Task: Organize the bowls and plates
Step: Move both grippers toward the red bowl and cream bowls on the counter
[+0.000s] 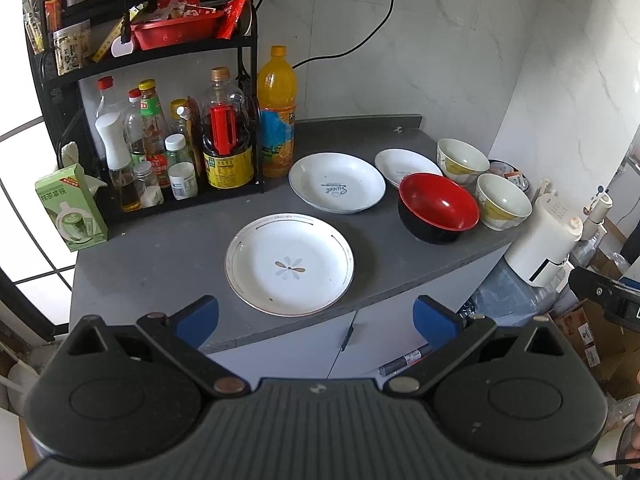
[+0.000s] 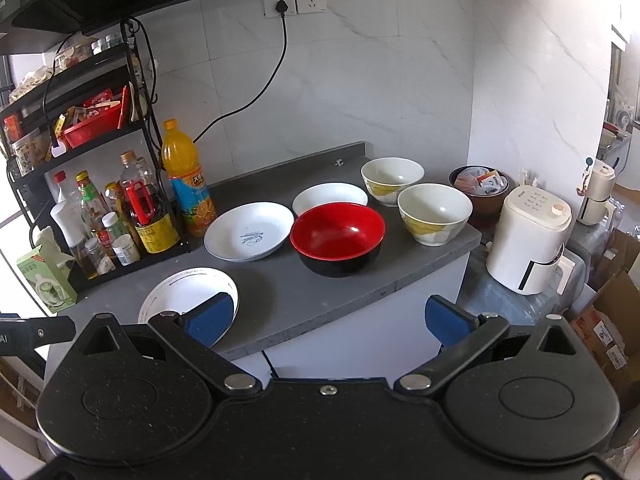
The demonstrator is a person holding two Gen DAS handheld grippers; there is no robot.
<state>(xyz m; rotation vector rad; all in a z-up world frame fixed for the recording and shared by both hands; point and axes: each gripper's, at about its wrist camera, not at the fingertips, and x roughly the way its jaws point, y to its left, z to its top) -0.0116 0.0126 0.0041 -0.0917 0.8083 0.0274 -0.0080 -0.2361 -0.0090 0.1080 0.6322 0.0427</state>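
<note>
The table (image 1: 160,256) carries everything loose and unstacked, so sorting looks not yet begun: the flower plate (image 1: 289,264) sits nearest the front edge, the "Sweet" plate (image 1: 337,188) and a plain plate (image 1: 404,166) behind, the red bowl (image 1: 438,212) and two yellow-patterned bowls (image 1: 502,202) to the right. Both the left claw (image 1: 316,320) and right claw (image 2: 328,320) hang wide apart, empty, short of the table. Only the right view shows a brown bowl (image 2: 480,192) of packets clearly.
</note>
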